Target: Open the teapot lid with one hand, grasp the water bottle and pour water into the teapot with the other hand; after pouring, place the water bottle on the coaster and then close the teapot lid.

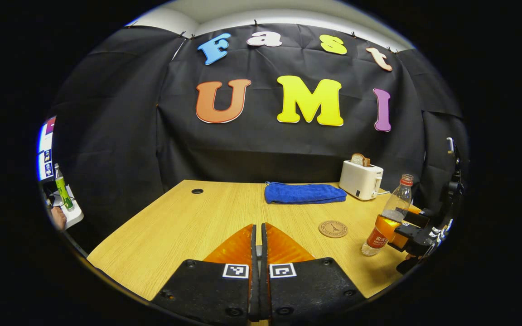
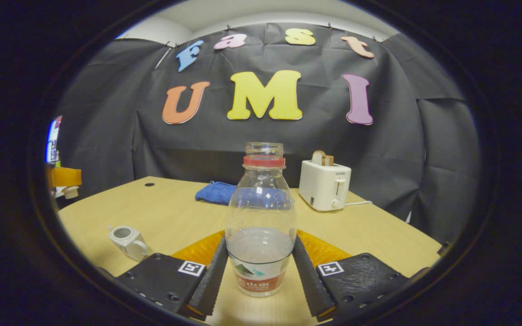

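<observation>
My right gripper (image 2: 259,242) is shut on the water bottle (image 2: 261,217), one finger pressed on each side of its lower body. The bottle has no cap, wears a red neck ring and is partly filled. In the left gripper view the water bottle (image 1: 388,217) leans slightly, its base at the table just right of the round coaster (image 1: 333,228), with the right gripper (image 1: 408,228) behind it. The small white teapot (image 2: 127,240) stands at the left with its top open. My left gripper (image 1: 258,228) is shut on the teapot lid (image 2: 68,192), a small white piece hanging under it.
A white toaster (image 1: 360,179) with toast stands at the table's back right, and a folded blue towel (image 1: 304,193) lies beside it. A cable hole (image 1: 197,191) sits at the back left of the wooden table (image 1: 175,235). A green bottle (image 1: 63,188) stands off the table, far left.
</observation>
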Available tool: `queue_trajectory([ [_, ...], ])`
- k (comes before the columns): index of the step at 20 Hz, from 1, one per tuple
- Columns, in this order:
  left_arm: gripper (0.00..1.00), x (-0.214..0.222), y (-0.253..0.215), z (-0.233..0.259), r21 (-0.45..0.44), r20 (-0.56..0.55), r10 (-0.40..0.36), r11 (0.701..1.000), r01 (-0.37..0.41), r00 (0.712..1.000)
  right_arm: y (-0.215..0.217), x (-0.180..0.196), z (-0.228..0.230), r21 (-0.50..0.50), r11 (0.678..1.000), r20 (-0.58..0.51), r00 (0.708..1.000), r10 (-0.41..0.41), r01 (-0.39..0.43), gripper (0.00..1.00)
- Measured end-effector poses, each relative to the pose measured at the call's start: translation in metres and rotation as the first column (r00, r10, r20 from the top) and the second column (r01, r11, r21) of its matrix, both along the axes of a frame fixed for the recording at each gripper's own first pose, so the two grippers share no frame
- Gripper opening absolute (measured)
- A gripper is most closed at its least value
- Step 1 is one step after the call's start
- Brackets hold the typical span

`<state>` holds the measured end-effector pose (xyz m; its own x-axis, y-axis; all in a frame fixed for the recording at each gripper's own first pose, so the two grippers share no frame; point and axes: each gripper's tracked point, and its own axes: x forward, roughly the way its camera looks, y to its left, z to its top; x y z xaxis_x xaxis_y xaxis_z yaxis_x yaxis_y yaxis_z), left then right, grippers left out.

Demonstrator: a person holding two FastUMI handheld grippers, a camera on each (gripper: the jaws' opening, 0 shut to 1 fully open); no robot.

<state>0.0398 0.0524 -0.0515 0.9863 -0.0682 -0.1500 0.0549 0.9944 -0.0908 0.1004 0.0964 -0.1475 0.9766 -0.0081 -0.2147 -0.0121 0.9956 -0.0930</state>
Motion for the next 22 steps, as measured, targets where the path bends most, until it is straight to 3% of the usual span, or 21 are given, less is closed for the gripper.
queue_trajectory([
  [7, 0.03, -0.008, 0.013, 0.007, -0.010, 0.012, -0.023, 1.000, 0.024, 1.000, 0.016, -0.005, 0.005, -0.235, 0.971, -0.016, 0.999, -0.037, 0.032, 0.75],
  [12, 0.03, -0.017, 0.032, 0.019, 0.035, 0.044, 0.001, 0.999, -0.002, 0.999, 0.046, -0.006, 0.002, -0.360, 0.933, -0.035, 0.999, 0.015, -0.027, 0.76],
  [14, 0.03, -0.021, 0.035, 0.022, 0.038, 0.052, 0.002, 0.999, -0.004, 0.999, 0.053, -0.004, 0.006, -0.451, 0.892, -0.025, 0.999, 0.028, -0.036, 0.75],
  [19, 0.03, -0.023, 0.040, 0.025, 0.041, 0.061, 0.004, 0.999, -0.006, 0.998, 0.067, 0.004, -0.010, -0.653, 0.753, -0.056, 0.996, 0.065, -0.086, 0.76],
  [22, 0.03, -0.022, 0.043, 0.022, 0.039, 0.047, 0.008, 0.999, -0.010, 0.999, 0.066, 0.006, -0.014, -0.756, 0.650, -0.060, 0.997, 0.056, -0.083, 0.77],
])
